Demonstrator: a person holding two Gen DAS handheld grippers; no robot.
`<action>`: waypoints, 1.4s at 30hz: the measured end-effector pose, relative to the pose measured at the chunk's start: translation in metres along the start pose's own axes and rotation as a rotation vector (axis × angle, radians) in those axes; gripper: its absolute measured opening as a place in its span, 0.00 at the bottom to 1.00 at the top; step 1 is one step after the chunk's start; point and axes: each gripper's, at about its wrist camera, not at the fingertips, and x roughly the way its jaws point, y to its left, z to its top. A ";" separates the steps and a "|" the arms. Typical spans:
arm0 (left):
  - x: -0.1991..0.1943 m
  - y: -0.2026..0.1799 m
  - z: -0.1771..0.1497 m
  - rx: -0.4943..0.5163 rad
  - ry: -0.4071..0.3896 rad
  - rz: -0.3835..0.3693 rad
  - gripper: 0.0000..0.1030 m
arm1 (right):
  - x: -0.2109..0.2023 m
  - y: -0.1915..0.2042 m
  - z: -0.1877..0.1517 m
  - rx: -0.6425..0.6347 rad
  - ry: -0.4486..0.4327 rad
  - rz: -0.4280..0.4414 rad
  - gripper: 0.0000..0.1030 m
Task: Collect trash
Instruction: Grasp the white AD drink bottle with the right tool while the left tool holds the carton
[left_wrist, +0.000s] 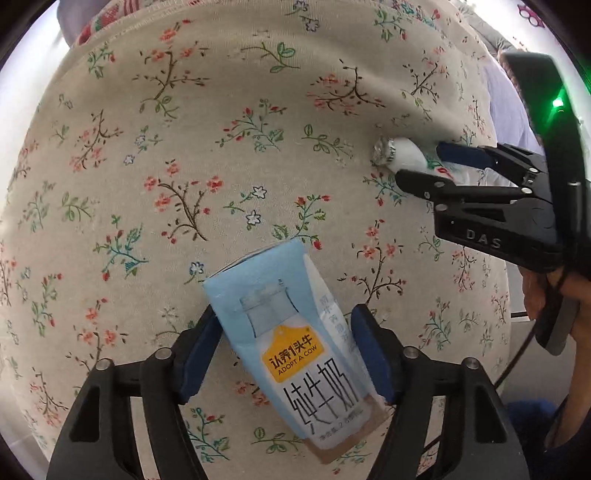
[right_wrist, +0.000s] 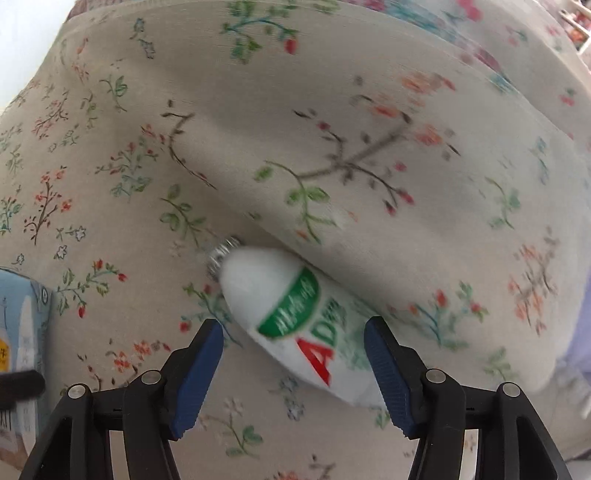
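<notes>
A light blue milk carton (left_wrist: 295, 343) lies on a floral cushion (left_wrist: 184, 166), between the pads of my left gripper (left_wrist: 284, 354); both pads touch its sides. The carton's edge also shows at the left of the right wrist view (right_wrist: 22, 332). A small white drink bottle (right_wrist: 295, 314) with a foil cap and green and red label lies in a fold of the cushion (right_wrist: 332, 147). My right gripper (right_wrist: 295, 369) is open around it, pads apart from its sides. In the left wrist view the bottle (left_wrist: 402, 155) sits between the right gripper's fingers (left_wrist: 421, 166).
The floral fabric fills both views and bulges up behind the bottle. A hand (left_wrist: 546, 295) holds the right gripper's handle at the right edge. Lilac cloth (right_wrist: 576, 332) shows at the far right.
</notes>
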 end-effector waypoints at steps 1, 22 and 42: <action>0.000 0.001 0.000 -0.002 0.000 0.005 0.66 | 0.001 -0.001 0.001 0.002 -0.005 0.003 0.65; -0.048 0.040 0.002 -0.037 -0.088 0.083 0.62 | -0.034 0.007 -0.015 0.046 0.013 0.162 0.17; -0.106 0.094 -0.024 -0.055 -0.198 0.162 0.62 | -0.056 0.035 0.013 0.063 -0.062 0.198 0.17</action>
